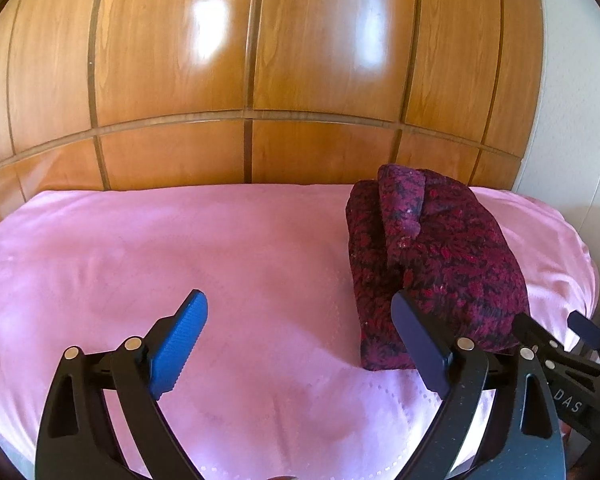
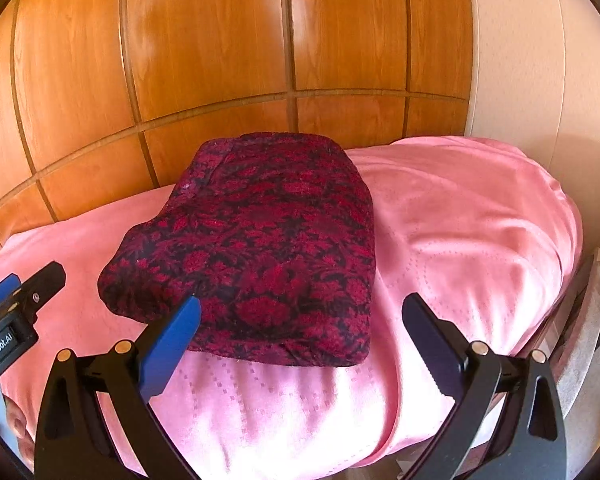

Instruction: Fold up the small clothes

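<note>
A dark red and black patterned garment [image 1: 440, 264] lies folded into a thick bundle on the pink cloth [image 1: 180, 260]. It fills the right side of the left wrist view and the middle of the right wrist view [image 2: 260, 248]. My left gripper [image 1: 300, 340] is open over bare pink cloth, its right finger just in front of the bundle's near left corner. My right gripper [image 2: 300, 340] is open too, in front of the bundle's near edge, with nothing pressed between the blue pads. Each gripper shows at the edge of the other's view: the right gripper [image 1: 580, 344] and the left gripper [image 2: 16, 308].
A glossy wooden panelled wall [image 1: 260, 80] rises directly behind the covered surface. The pink cloth [image 2: 480, 240] drops off at the right over a rounded edge. A pale wall [image 2: 520, 80] and a grey chair-like edge [image 2: 588, 340] stand at the far right. A hand [image 2: 18, 428] shows low left.
</note>
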{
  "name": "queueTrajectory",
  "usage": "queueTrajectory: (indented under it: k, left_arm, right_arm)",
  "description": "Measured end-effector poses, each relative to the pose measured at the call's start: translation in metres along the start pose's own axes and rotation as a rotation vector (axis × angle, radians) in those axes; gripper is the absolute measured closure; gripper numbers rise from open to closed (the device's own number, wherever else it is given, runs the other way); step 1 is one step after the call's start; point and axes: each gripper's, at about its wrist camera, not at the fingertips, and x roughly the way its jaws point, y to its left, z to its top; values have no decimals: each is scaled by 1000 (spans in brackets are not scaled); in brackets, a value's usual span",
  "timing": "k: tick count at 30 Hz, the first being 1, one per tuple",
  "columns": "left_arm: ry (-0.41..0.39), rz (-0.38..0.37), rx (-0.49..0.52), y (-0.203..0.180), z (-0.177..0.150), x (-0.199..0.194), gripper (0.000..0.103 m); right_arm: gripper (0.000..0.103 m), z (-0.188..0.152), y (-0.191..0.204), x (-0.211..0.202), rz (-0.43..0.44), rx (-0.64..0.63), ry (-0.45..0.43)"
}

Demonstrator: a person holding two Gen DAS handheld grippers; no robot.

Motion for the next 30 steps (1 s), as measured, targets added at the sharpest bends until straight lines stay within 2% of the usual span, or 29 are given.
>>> queueTrajectory:
  k: [5, 13, 30]
  left_arm:
    - [-11, 8, -7, -1, 0, -4, 9]
    - [-16, 13, 0, -1, 0, -5, 5]
    - [-13, 9, -1, 2, 0, -4, 5]
  right_arm:
    - [2, -2, 1, -4, -8, -5, -23]
    - [2, -3, 2, -3, 6, -7, -7]
    - [2, -5, 3, 1, 19, -8, 8]
